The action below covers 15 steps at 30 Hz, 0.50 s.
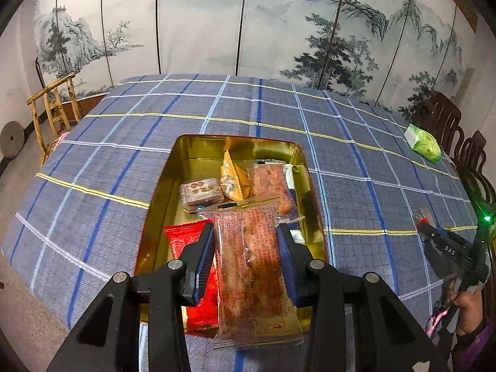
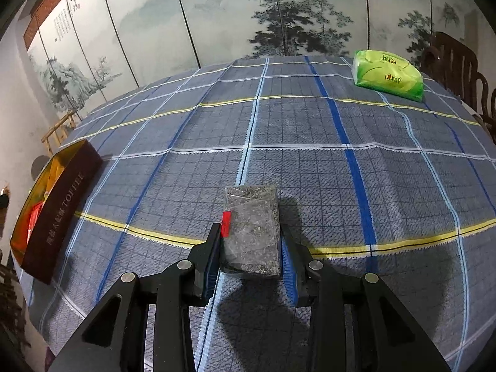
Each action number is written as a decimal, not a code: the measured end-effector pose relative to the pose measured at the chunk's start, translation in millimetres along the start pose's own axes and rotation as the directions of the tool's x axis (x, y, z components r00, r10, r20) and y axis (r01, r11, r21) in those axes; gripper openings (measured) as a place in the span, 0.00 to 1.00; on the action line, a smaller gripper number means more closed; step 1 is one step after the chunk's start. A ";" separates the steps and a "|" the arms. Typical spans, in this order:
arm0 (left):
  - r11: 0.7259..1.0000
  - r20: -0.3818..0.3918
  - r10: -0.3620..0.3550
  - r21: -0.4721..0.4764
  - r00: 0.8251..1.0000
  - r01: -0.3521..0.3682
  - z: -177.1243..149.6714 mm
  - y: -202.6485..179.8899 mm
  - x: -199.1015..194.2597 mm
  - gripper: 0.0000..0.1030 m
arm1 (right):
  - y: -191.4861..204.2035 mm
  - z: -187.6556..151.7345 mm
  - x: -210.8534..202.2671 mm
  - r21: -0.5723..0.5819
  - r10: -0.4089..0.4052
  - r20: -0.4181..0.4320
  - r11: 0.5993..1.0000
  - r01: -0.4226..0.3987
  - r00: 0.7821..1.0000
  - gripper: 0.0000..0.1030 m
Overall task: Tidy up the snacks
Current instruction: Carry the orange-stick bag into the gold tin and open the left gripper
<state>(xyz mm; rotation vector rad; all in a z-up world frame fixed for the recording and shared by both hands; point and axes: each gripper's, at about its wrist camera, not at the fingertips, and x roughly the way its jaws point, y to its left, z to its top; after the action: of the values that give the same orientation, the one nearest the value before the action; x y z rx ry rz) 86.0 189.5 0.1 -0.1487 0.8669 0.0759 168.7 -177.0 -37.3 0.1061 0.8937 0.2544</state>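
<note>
A gold tin box [image 1: 198, 148] sits on the plaid tablecloth and holds several wrapped snacks, among them a red packet [image 1: 186, 238] and an orange one [image 1: 232, 179]. My left gripper [image 1: 246, 248] is shut on a long clear-wrapped brown snack bar [image 1: 251, 272] and holds it above the tin's near end. My right gripper [image 2: 251, 245] is shut on a grey speckled snack block with a red tab [image 2: 252, 235], low over the cloth. The tin, dark red outside, shows at the left edge of the right wrist view [image 2: 59, 204]. The right gripper shows in the left wrist view [image 1: 446, 245].
A green tissue pack [image 2: 387, 74] lies at the far right of the table [image 2: 310, 130]. Dark wooden chairs [image 2: 455, 59] stand by the right edge, a light wooden chair [image 1: 52, 108] at the far left. A painted folding screen [image 1: 248, 24] stands behind.
</note>
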 end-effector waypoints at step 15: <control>0.998 -0.008 0.048 0.044 0.999 -0.048 -6.6 -9.8 33.6 0.35 | 0.4 -0.3 0.9 0.002 0.004 -0.005 1.000 -0.004 1.000 0.35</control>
<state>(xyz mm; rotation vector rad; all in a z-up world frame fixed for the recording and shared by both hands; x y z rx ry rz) 103.9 179.0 -28.8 -0.0872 0.8803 0.1010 169.0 -176.4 -38.1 0.1097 0.8984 0.2577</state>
